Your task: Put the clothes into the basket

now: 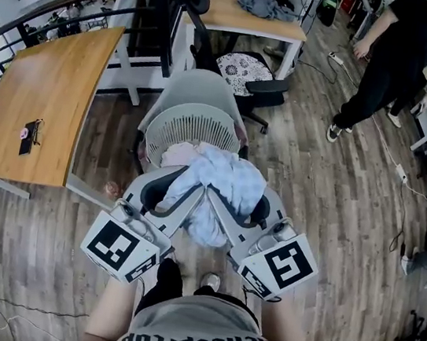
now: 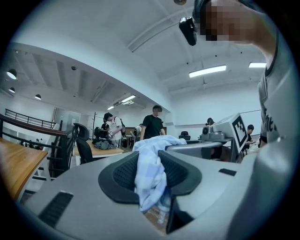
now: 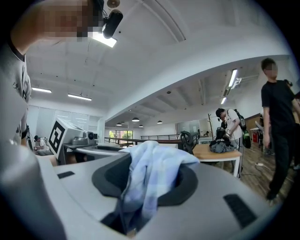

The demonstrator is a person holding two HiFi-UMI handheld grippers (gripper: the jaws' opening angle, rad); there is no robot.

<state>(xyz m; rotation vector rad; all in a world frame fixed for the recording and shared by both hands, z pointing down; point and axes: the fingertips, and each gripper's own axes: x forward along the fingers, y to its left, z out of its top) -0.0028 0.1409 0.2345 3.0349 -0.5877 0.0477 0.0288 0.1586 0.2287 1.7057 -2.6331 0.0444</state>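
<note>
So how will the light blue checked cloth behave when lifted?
Probably floppy: the light blue checked cloth droops in folds from both pairs of jaws. Likely light for its size: the fabric looks thin.

The room is bright and evenly lit by ceiling strip lights (image 2: 207,71), with one lamp (image 3: 104,40) flaring white in the right gripper view. Shadows on the wood floor (image 1: 336,200) are faint and soft. The head view bows straight lines near its edges. Both gripper views are round fisheyes with black corners. Up close, the blue cloth (image 3: 150,178) looks slightly soft.
</note>
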